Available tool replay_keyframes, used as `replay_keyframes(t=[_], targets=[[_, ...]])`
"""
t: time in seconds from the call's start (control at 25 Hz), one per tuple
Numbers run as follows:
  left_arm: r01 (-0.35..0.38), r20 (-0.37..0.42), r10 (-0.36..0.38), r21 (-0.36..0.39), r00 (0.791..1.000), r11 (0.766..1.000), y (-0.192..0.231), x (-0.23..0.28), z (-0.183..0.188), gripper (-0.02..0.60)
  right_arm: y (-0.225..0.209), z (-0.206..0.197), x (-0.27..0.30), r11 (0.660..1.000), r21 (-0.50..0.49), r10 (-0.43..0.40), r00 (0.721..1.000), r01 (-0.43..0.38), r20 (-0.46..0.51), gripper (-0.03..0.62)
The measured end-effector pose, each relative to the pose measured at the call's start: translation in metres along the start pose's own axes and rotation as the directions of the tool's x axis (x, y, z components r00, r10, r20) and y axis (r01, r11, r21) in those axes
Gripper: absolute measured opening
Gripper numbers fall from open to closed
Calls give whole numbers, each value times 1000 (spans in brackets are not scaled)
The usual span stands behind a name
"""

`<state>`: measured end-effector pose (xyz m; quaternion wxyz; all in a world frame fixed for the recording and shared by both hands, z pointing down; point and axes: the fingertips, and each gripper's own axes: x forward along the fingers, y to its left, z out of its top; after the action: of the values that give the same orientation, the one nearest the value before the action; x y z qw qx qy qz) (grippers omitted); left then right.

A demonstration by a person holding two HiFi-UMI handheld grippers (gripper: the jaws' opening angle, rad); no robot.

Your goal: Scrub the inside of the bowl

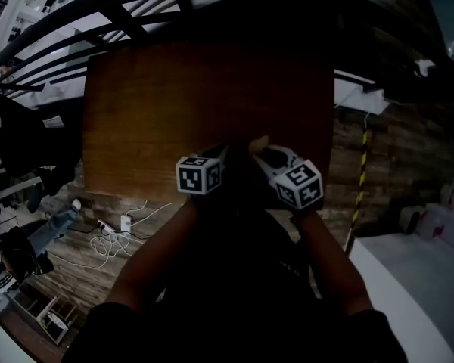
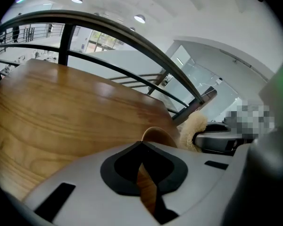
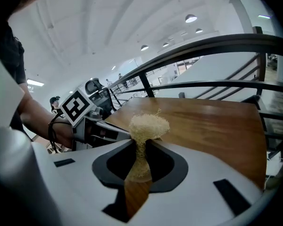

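My left gripper [image 2: 141,145] is shut on the thin wall of a wooden bowl [image 2: 158,134], whose curved rim rises just past the fingertips. My right gripper [image 3: 142,136] is shut on a pale fibrous scrubber [image 3: 149,125], whose tuft sticks up above the jaws. In the left gripper view the scrubber [image 2: 193,128] hangs just right of the bowl's rim, a little apart from it. In the dim head view both grippers are side by side over the near edge of the wooden table [image 1: 174,104], with a tan bit of scrubber [image 1: 259,142] between them. The bowl's inside is hidden.
A black metal railing [image 2: 132,36] runs along the table's far side. Left of the table, on the floor below, lie white cables and a plug strip [image 1: 113,229]. A yellow-and-black striped post [image 1: 361,172] stands at the right. The person's forearms fill the lower head view.
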<state>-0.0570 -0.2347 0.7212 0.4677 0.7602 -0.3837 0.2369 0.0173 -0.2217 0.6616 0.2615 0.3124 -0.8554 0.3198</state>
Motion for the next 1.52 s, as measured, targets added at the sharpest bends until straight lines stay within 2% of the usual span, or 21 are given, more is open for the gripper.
replay_keyframes(t=[0.28,0.56,1.04,1.08,1.16,1.32,1.52], targets=[[-17,-34,16,-14,999,1000,21,21,-17,0,-13,-8,8,999,29,-37,999,38,-8,72],[-41,-21,42,3,999,999,32,32,-20,0,-14,-17,11,998,61,-28,999,30,-31,72],[-37,-27,36,-35,999,999,42,38,-23,3,-6,-21,14,998,65,-19,999,21,-39,72],[-37,-27,36,-36,999,999,42,38,-23,6,-6,-21,13,998,65,-20,999,22,-36,72],[-38,-27,37,-34,999,999,43,39,-23,58,-8,-20,11,998,58,-23,999,24,-24,72],[-55,-19,54,-7,998,998,44,36,-23,101,-8,-19,3,998,47,-33,999,33,-12,72],[-75,13,75,11,997,997,37,19,-12,103,-5,-13,-15,999,38,-37,999,36,16,74]])
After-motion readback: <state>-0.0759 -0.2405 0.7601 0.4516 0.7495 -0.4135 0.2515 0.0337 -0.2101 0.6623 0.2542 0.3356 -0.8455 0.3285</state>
